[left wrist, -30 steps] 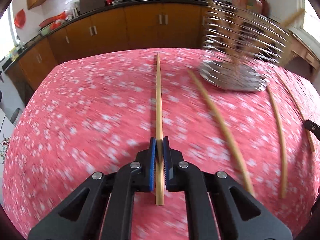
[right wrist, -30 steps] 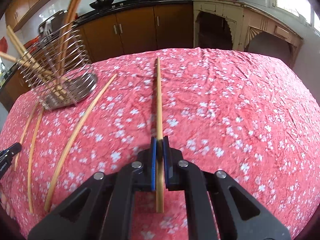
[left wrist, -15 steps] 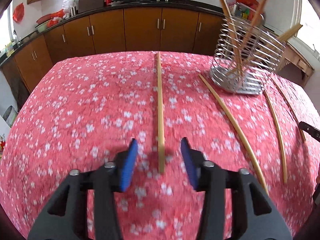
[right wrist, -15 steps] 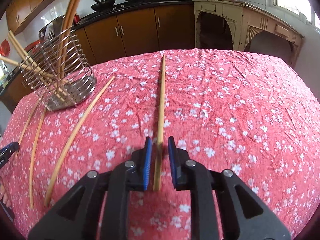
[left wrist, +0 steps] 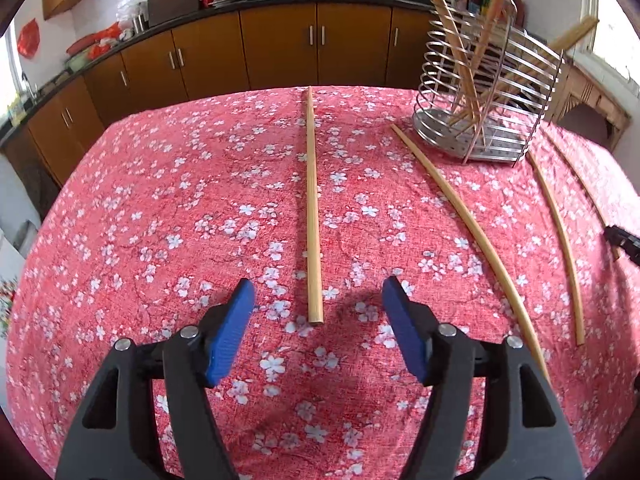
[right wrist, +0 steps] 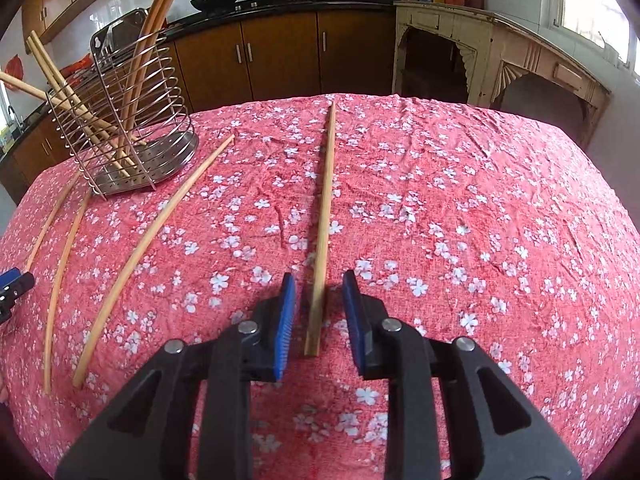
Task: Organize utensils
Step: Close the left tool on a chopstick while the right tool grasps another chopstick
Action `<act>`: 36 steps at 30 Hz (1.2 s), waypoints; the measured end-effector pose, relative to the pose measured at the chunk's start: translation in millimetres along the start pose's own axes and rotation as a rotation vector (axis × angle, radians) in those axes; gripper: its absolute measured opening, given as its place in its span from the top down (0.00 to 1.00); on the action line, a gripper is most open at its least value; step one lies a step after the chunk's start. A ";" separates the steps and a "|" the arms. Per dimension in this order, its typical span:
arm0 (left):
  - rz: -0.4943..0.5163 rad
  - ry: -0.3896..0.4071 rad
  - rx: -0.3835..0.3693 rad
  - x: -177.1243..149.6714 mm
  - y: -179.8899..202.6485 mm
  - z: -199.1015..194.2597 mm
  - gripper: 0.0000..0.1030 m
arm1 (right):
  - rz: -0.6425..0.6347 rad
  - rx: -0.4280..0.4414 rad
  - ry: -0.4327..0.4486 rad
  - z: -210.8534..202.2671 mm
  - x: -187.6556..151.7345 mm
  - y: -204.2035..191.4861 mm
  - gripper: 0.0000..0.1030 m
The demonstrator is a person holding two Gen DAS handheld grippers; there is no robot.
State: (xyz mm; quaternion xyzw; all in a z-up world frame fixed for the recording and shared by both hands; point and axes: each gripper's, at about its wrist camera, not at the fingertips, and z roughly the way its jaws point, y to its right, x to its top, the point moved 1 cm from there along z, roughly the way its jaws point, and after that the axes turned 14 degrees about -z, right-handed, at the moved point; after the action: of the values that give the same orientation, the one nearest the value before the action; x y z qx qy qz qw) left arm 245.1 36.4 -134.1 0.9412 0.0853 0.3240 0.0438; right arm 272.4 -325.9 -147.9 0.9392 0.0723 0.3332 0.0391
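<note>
Here we have both claws spread: our right gripper (right wrist: 318, 312) straddles 1 chopstick (right wrist: 325, 216) lying lengthwise ahead on the tablecloth (right wrist: 480, 220), our left gripper (left wrist: 318, 304) just short of another chopstick (left wrist: 312, 208)

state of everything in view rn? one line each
left tongs: open, empty, chopstick end just ahead
right tongs: open, straddling chopstick end, not gripping
left chopstick: flat on cloth
right chopstick: flat on cloth
wire holder: upright, several chopsticks leaning inside
loose chopsticks: three, flat on cloth near the holder
</note>
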 end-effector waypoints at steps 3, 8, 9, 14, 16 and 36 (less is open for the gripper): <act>0.008 0.000 0.010 0.8 -0.5 0.3 0.35 | 0.005 0.005 0.002 0.2 0.3 -2.0 0.74; 0.007 -0.001 0.007 1.2 -1.4 -0.6 0.35 | 0.007 0.007 0.002 -0.1 -0.1 -0.8 0.74; 0.007 -0.001 0.006 1.3 -1.8 -0.7 0.35 | 0.007 0.006 0.001 -0.2 -0.3 -0.6 0.74; -0.040 0.003 -0.039 1.7 -11.1 -5.0 0.38 | -0.009 0.002 0.001 -6.1 -6.8 -3.9 0.76; -0.054 0.006 -0.048 0.4 -14.7 -7.7 0.42 | -0.018 0.003 0.002 -7.7 -7.5 -6.3 0.80; 0.042 0.015 0.015 -9.6 4.2 -14.6 0.76 | -0.026 -0.001 0.001 -14.4 -14.4 -9.8 0.86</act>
State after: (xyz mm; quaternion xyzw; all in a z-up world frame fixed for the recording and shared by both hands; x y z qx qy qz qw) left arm 229.2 30.9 -127.9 0.9405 0.0682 0.3315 0.0291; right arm 251.2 -318.2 -146.9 0.9381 0.0843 0.3330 0.0439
